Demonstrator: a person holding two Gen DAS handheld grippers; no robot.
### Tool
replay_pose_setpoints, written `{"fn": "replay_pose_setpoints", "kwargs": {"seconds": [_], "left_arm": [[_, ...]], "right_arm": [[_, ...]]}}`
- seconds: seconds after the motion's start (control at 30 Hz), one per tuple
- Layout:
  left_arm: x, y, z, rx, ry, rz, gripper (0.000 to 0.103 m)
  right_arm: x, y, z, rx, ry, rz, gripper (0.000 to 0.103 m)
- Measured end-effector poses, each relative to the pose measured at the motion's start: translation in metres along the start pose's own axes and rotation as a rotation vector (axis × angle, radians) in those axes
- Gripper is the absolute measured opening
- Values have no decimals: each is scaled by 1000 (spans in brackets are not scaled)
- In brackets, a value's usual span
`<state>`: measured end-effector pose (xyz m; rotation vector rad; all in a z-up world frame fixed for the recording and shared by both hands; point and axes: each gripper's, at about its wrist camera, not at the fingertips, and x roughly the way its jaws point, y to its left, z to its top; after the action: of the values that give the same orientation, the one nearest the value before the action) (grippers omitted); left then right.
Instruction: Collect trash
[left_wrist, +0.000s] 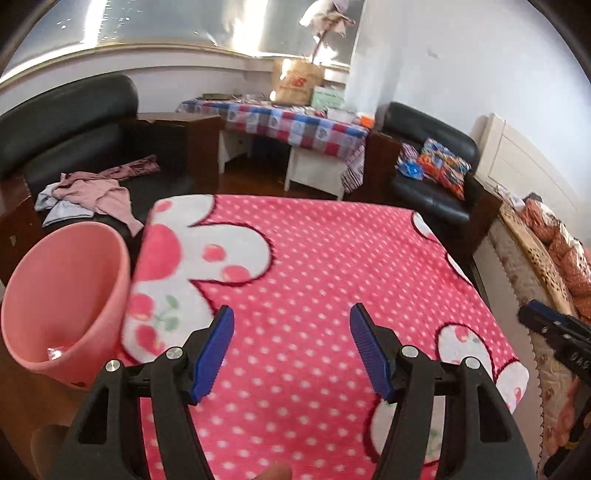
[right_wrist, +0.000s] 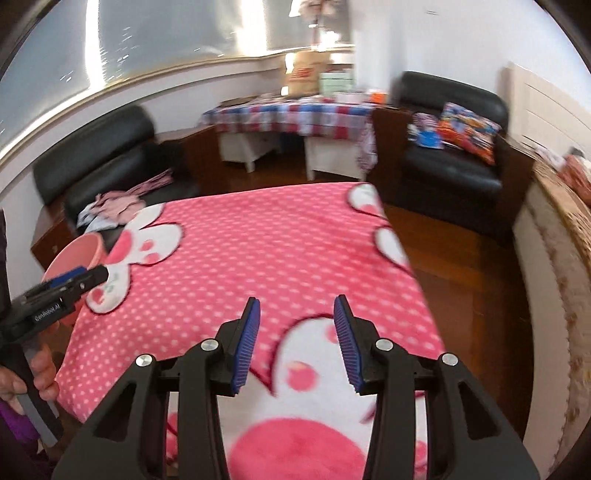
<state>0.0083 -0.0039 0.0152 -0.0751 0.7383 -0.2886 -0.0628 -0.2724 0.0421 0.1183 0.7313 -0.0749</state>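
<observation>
Left of my left gripper (left_wrist: 291, 354) stands the pink plastic bin (left_wrist: 66, 295), light and stiff, a small wrapper inside. Both grippers are empty, the left spread wide, the right gripper (right_wrist: 297, 341) narrower; no trash shows ahead on the pink dotted fleece blanket (left_wrist: 314, 258).

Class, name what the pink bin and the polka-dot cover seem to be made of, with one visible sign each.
Pink bin: probably moulded plastic, smooth matt walls, thin even rim.
Polka-dot cover: probably fleece fabric, soft fuzzy nap, edges drooping over the table.

We see a table under a pink polka-dot blanket (left_wrist: 314, 258); a pink bin (left_wrist: 62, 302) stands beside the blanket's left edge.
</observation>
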Motion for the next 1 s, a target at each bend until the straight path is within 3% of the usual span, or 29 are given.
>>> {"fn": "replay_pose_setpoints", "kwargs": {"seconds": [0.2, 0.4, 0.53, 0.67, 1.0], "left_arm": [[1, -12, 1, 12, 5, 9, 64], [-2, -22, 0, 30, 4, 21, 64], [-8, -31, 1, 38, -16, 12, 64], [-13, -40, 0, 50, -40, 9, 64], [-31, -38, 6, 42, -95, 83, 64]], "right_arm": [[-16, -8, 1, 13, -40, -11, 42], [-21, 8, 0, -26, -69, 38, 43], [-28, 17, 0, -74, -99, 48, 55], [-28, 20, 2, -59, -116, 81, 56], [-12, 33, 8, -57, -141, 123, 56]]}}
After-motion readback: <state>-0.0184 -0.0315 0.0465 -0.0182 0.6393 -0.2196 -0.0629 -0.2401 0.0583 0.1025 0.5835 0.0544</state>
